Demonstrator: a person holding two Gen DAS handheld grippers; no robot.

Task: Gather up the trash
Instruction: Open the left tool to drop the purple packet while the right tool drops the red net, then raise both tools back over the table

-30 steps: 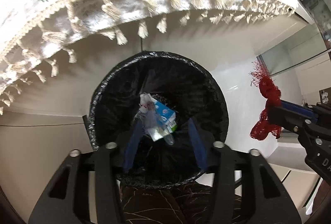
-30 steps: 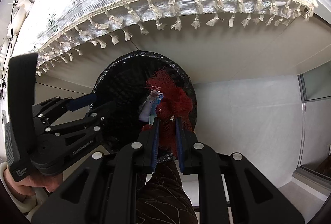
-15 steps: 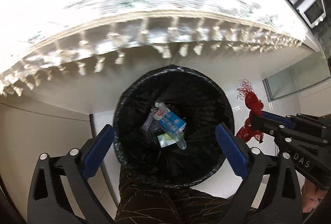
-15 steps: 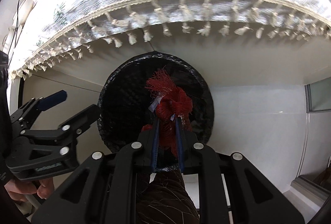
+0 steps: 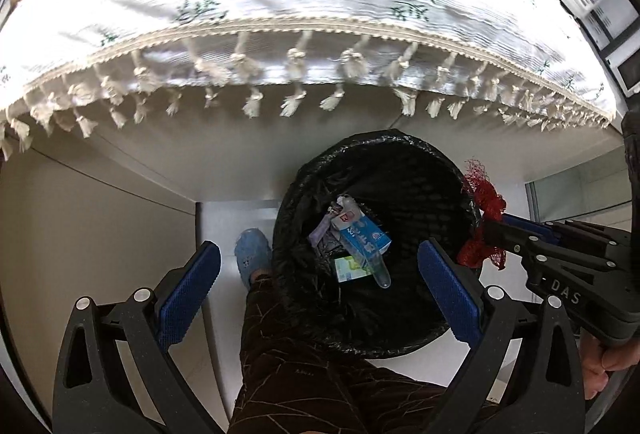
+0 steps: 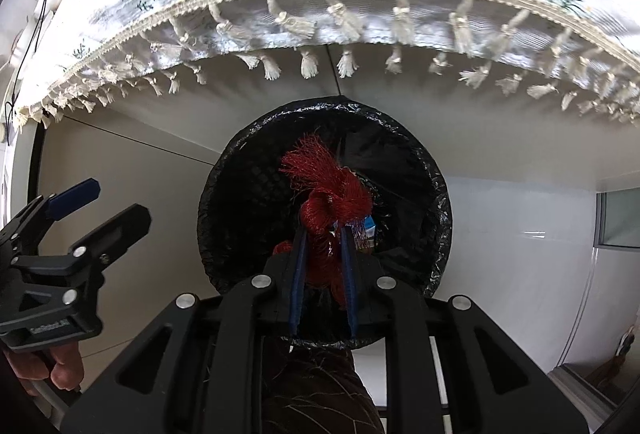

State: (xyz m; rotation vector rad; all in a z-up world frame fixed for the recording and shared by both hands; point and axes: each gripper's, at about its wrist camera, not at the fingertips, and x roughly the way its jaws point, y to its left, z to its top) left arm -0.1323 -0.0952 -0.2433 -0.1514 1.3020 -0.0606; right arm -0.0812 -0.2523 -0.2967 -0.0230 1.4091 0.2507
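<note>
"DAS" legible on the right gripper (image 5: 486,230), jaws beginning to part around red netting (image 6: 328,209), pads still touching it, above the bin (image 6: 224,169). Left gripper (image 5: 320,284) spread wide, empty, shifted left since earlier; carton (image 5: 366,238) beyond its fingers. Fringed tablecloth (image 5: 304,21) ahead, white floor (image 6: 520,234).

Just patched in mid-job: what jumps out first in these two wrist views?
The red mesh net, pinched in the right tool directly over the black-lined trash bin; its jaws are just starting to open. Inside the bin lies a blue carton, with the left tool wide open and holding nothing above it.
</note>
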